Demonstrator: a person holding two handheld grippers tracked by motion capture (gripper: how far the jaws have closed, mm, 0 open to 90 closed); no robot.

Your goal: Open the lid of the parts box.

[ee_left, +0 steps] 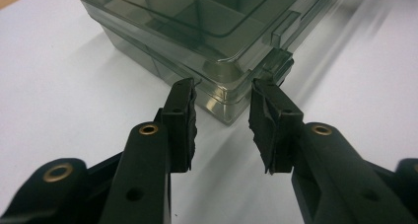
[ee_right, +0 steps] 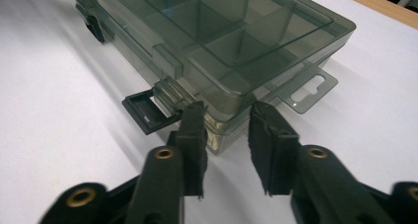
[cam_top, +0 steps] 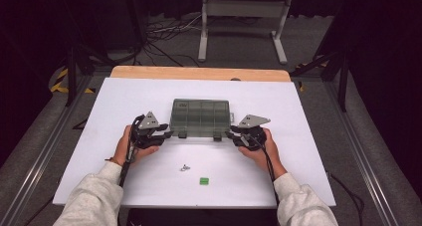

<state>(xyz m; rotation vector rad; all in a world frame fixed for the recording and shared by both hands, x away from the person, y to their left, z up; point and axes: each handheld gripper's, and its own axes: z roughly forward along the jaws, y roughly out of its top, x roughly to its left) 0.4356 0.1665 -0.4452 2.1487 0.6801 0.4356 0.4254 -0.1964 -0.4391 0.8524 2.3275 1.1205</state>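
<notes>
At the bottom of the high view two grey sleeves come in, cut off at the frame edge. Just above them, low centre on the white tabletop [cam_top: 124,181], lie a small green block [cam_top: 204,180] and a tiny metal piece [cam_top: 185,167], too small to identify.

Mid-frame, the left gripper [cam_top: 168,134] and right gripper [cam_top: 230,134] face each other at the near corners of a smoky translucent compartment box [cam_top: 200,117], lid shut, lying flat at the centre of the table. In the left gripper view the pads straddle the box's rounded corner [ee_left: 224,93], tips touching or nearly so; I cannot tell whether they pinch it. In the right gripper view the gripper [ee_right: 224,113] likewise brackets its corner beside a black latch [ee_right: 148,113] flipped open, and a hang tab [ee_right: 308,92] juts out at right; contact is again unclear.

Something is embossed on the lid's far left, unreadable.

Beyond, the table's wooden edge [cam_top: 199,73], then grey carpet, tangled cables [cam_top: 169,29], a white frame stand [cam_top: 244,9] and dark surroundings.
</notes>
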